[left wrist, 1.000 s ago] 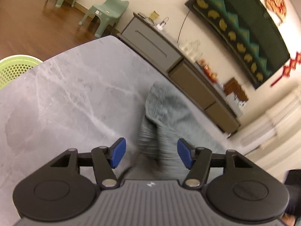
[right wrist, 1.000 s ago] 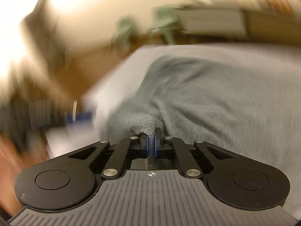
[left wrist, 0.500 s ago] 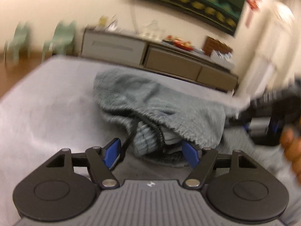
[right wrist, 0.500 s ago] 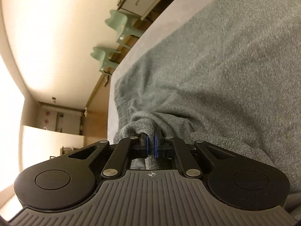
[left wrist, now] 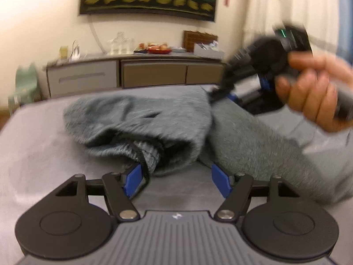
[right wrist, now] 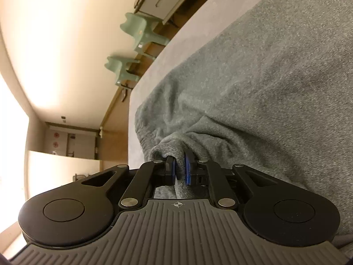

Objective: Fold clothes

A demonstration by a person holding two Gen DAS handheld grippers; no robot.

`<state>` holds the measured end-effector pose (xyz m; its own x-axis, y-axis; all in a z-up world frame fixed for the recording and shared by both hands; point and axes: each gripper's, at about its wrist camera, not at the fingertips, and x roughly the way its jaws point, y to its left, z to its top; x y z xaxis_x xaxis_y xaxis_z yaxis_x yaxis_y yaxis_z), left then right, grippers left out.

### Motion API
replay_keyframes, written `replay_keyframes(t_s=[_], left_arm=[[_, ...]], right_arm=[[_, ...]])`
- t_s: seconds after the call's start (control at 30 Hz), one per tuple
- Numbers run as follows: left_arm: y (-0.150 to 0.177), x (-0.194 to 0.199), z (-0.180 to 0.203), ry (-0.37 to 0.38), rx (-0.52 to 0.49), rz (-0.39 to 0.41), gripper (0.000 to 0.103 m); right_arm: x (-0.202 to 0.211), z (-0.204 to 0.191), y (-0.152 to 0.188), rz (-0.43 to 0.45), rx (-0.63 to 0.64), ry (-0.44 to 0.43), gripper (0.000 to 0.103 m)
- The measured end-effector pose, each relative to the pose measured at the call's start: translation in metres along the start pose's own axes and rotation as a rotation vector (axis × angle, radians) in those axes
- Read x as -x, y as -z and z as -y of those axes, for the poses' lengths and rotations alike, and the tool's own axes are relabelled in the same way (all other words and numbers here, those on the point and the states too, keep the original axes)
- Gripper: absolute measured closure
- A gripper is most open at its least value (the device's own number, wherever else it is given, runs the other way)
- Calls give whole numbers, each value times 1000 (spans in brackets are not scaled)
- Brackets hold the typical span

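Observation:
A grey fleece garment (left wrist: 141,119) lies bunched on the grey table (left wrist: 33,154). Its ribbed cuff with a dark drawstring (left wrist: 145,154) sits just ahead of my left gripper (left wrist: 175,178), which is open with the cloth edge between its blue pads. My right gripper (right wrist: 179,170) is shut on a fold of the same garment (right wrist: 264,77). In the left wrist view the right gripper (left wrist: 222,95), held in a hand, pinches the garment's far upper edge.
A low sideboard (left wrist: 136,75) with small items stands by the wall behind the table. A green child chair (left wrist: 24,86) stands at far left; two green chairs (right wrist: 136,33) show in the right wrist view. The table edge (right wrist: 132,114) runs left of the garment.
The left gripper has swung round to face the sideboard and come down close to the garment's cuff. The right gripper has kept its grip on the cloth, its jaws slightly wider.

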<state>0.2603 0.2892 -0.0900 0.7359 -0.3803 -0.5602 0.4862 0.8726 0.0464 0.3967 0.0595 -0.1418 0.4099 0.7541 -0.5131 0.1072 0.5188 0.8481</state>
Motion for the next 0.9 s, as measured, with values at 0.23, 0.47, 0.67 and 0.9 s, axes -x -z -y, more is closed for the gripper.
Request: replay_keyframes(t_s=[0.23, 0.47, 0.67, 0.9], left_arm=[[-20, -19, 2, -15, -16, -86, 88], [-8, 137, -167, 378, 708, 378, 30], [31, 130, -169, 205, 802, 202, 5], [16, 124, -63, 165, 204, 41, 5]], right_arm=[[9, -16, 4, -18, 69, 7, 87], [54, -53, 28, 98, 479, 177, 34], [56, -73, 101, 218, 780, 393, 30], [60, -99, 190, 353, 1137, 518, 33]])
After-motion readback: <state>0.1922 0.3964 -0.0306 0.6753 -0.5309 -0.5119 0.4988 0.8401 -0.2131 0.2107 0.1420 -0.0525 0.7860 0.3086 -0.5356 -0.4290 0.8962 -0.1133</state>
